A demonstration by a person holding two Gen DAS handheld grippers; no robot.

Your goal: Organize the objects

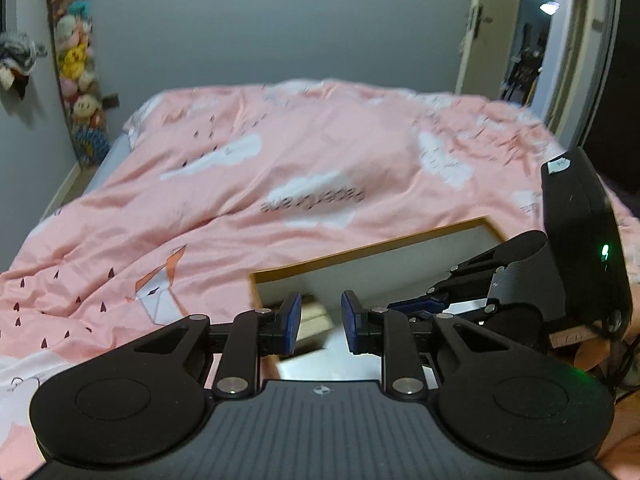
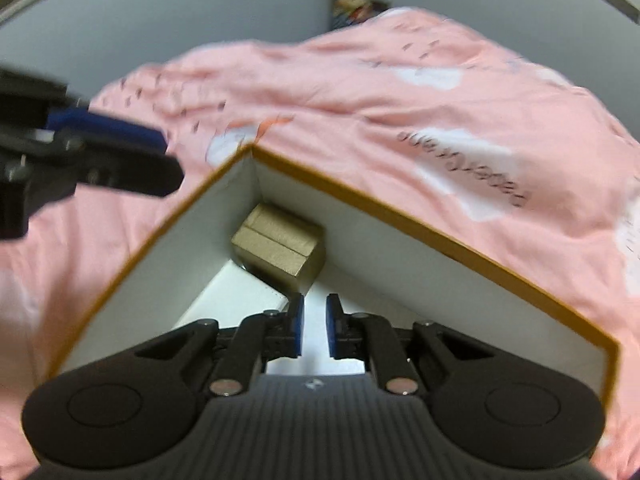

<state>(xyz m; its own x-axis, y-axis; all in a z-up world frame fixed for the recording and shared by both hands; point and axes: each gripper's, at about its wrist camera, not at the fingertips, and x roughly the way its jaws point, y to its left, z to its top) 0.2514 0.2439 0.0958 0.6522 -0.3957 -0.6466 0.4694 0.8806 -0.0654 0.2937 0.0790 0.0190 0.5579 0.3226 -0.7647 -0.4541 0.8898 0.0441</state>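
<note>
A white open box with an orange rim [image 1: 376,246] [image 2: 360,196] lies on the bed. Inside it, a small tan carton [image 2: 280,248] sits in the far corner; in the left wrist view the carton [image 1: 316,312] shows behind my fingers. My left gripper [image 1: 321,324] hovers over the box's left end, jaws a little apart with nothing between the pads. It also appears as a blurred shape, the left gripper [image 2: 120,148], at the left of the right wrist view. My right gripper [image 2: 315,326] hangs above the box interior, nearly closed and empty; its fingers [image 1: 416,306] reach in from the right.
A pink duvet [image 1: 280,152] with white clouds covers the whole bed. A tall column of plush toys [image 1: 76,72] stands against the grey wall at the left. A doorway [image 1: 524,48] stands open at the back right.
</note>
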